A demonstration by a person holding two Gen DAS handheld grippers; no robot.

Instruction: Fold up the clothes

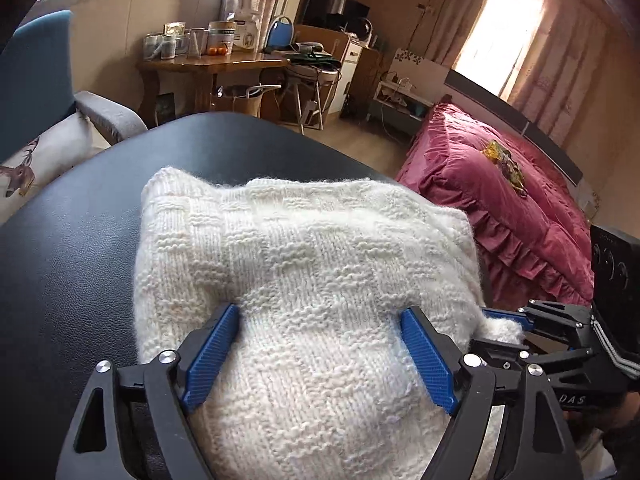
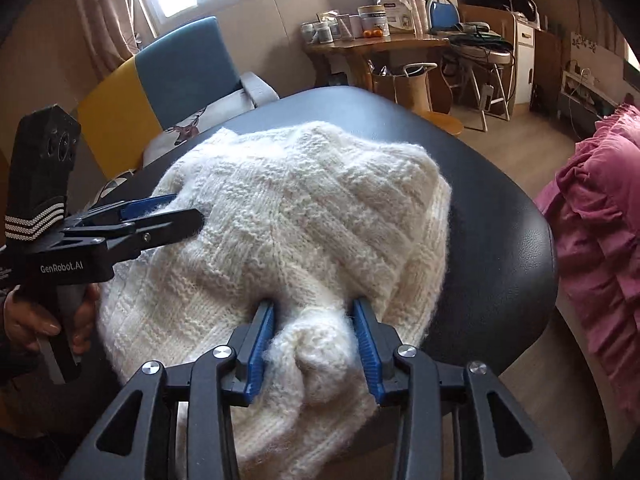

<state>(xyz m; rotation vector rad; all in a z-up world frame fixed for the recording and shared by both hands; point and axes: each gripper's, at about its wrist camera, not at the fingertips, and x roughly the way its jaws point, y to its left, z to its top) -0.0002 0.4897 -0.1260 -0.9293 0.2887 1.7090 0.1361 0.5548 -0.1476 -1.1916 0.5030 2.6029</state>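
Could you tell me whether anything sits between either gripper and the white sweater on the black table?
Nothing visible does. The left gripper already straddles the white knitted sweater with its jaws wide, and the right gripper has a bunched fold of it between its pads. Around the sweater, the black table shows only bare surface.

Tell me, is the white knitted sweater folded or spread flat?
Folded: the white knitted sweater lies as a thick doubled bundle on the black padded table, with no sleeves spread out.

Home bedroom, pink ruffled bed (image 1: 492, 208), curtained window (image 1: 504, 28), cluttered wooden desk (image 1: 208, 66), blue armchair (image 2: 180, 68)
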